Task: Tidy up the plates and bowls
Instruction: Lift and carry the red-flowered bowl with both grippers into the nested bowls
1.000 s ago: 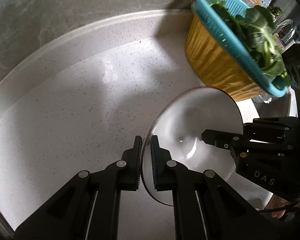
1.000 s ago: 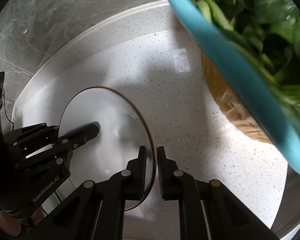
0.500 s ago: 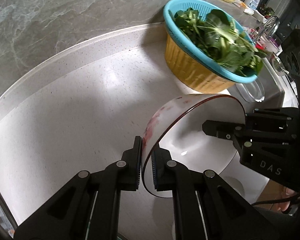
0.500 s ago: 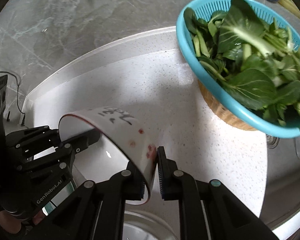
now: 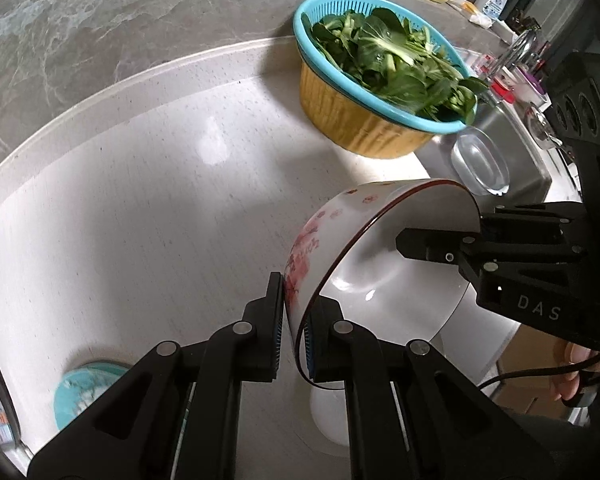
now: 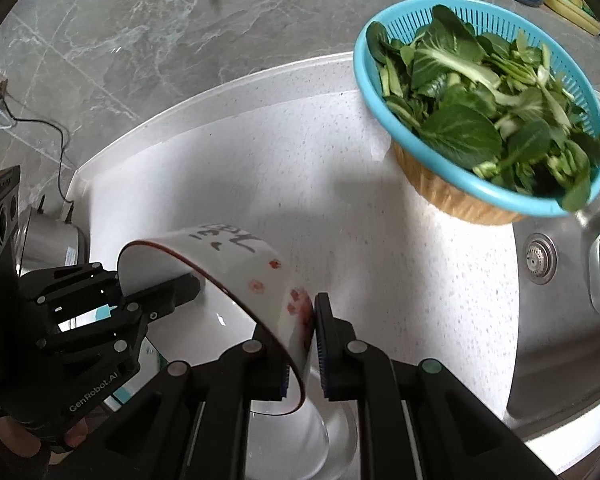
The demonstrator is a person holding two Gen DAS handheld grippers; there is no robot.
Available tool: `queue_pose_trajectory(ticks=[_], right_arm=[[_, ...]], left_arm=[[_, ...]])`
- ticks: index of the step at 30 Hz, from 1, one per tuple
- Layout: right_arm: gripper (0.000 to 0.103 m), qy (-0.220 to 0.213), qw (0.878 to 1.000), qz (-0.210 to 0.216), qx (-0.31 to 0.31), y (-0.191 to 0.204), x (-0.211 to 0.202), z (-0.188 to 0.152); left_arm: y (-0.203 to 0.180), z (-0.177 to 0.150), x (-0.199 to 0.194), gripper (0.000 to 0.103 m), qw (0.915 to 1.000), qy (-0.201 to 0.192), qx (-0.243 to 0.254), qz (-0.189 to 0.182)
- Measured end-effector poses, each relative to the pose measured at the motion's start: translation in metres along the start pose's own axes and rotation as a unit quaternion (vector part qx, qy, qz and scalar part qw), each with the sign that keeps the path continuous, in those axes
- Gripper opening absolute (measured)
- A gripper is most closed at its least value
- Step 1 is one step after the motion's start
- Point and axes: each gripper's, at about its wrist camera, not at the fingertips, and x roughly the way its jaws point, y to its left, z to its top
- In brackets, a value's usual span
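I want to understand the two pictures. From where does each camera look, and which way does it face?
Left wrist: sits on the left tongs, faces steeply down at the white speckled counter; own fingers and the right tongs show.
Right wrist: sits on the right tongs, faces down likewise; the left tongs show.
Shared: the white bowl with red flowers, gripped on opposite rims, and the blue colander of greens.

The white glazed ceramic bowl with red flower prints looks glossy. The matt black plastic left gripper has ribbed blue pads. At 1 o'clock, the turquoise perforated plastic colander nests in a ridged yellow plastic basin. The speckled white stone counter looks smooth; the brushed steel sink is satiny.
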Motion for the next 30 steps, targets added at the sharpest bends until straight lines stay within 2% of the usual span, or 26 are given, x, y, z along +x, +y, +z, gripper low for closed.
queue_pose_trajectory(ticks=[10,16,25,30], right_arm=[[0.014,0.044,0.999,0.017,-0.022,0.001,-0.003,-0.040],[0.014,0.084,0.996,0.025,-0.019,-0.005,0.014,-0.067],[0.014,0.105,0.994,0.025,-0.028,0.000,0.027,-0.075],[0.013,0.120,0.992,0.021,-0.035,0.002,0.039,-0.081]], left_arm=[[-0.013,-0.057,-0.008,0.007,0.9991,0.022,-0.027,-0.021],[-0.019,-0.091,0.006,0.007,0.9980,0.044,-0.041,-0.021],[-0.018,-0.115,0.014,0.007,0.9976,0.052,-0.045,-0.004],[-0.017,-0.114,0.026,0.007,0.9972,0.060,-0.045,0.003]])
